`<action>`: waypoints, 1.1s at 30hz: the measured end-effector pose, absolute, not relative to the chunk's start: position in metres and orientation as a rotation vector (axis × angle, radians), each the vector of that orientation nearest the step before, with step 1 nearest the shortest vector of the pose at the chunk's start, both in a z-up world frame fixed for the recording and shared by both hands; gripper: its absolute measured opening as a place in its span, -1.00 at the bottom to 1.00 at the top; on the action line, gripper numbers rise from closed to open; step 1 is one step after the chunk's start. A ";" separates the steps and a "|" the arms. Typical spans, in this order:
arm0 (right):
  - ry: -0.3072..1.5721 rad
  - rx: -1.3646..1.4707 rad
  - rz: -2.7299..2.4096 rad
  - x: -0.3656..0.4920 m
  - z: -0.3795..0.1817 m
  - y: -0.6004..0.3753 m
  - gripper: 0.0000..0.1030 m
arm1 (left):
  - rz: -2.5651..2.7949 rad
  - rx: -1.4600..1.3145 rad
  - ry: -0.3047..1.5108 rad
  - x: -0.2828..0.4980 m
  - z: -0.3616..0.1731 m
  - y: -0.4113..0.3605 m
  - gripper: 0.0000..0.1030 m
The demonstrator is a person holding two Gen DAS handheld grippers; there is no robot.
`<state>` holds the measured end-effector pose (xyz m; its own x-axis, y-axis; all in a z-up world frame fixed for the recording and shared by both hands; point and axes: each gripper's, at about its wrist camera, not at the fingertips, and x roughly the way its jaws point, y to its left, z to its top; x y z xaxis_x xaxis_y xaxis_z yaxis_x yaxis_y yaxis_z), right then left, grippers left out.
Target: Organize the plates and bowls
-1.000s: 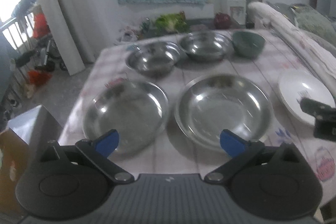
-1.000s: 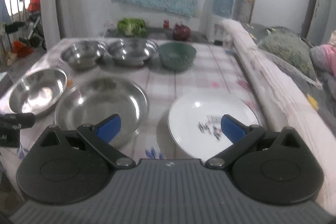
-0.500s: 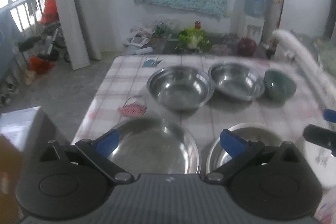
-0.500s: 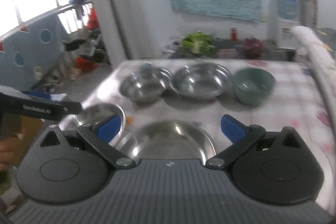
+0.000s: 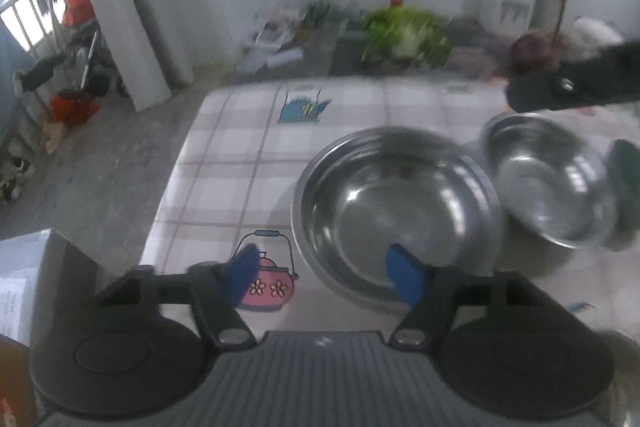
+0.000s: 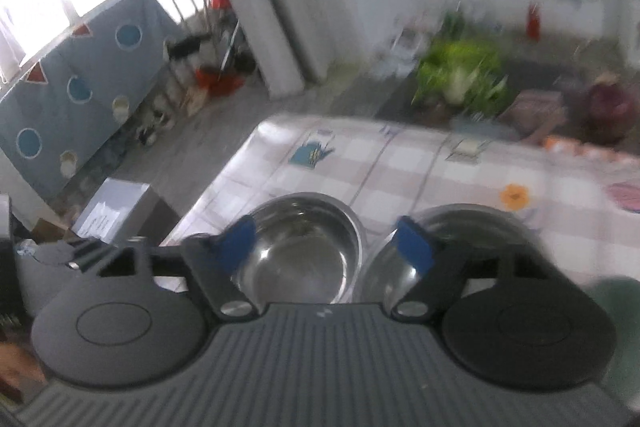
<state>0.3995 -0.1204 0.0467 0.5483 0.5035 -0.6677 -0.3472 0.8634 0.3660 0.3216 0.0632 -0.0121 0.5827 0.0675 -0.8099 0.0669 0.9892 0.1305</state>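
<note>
The counter [image 5: 240,155] wears a pale pink-and-white checked cloth printed with a pink teapot at seven o'clock and a blue motif at twelve; on it stand a large round steel bowl [image 5: 394,215] at centre, a second, smaller steel bowl [image 5: 548,187] just beside it at three o'clock, and a dark green bowl [image 5: 626,179] at the right edge.

Two steel bowls stand side by side on the table [image 5: 224,163]: the larger bowl [image 5: 394,211] on the left, the smaller bowl [image 5: 550,183] just to its right. Behind the table, leafy vegetables [image 5: 406,39] lie on the floor.
</note>
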 end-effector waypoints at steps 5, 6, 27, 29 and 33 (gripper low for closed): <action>0.944 0.116 0.517 0.453 0.014 -0.088 -0.14 | 0.036 0.155 1.028 0.351 -0.033 0.069 -0.09; 0.956 0.101 0.522 0.458 0.009 -0.084 -0.21 | 0.046 0.169 1.040 0.354 -0.036 0.070 -0.22; 1.108 0.100 0.523 0.459 -0.034 -0.041 -0.73 | 0.076 -0.057 1.160 0.364 -0.052 0.135 -0.19; 1.128 0.114 0.525 0.458 -0.040 -0.043 -0.73 | 0.061 -0.068 1.172 0.364 -0.055 0.134 -0.21; 1.152 0.112 0.527 0.452 -0.045 -0.040 -0.74 | 0.057 -0.066 1.168 0.362 -0.054 0.130 -0.51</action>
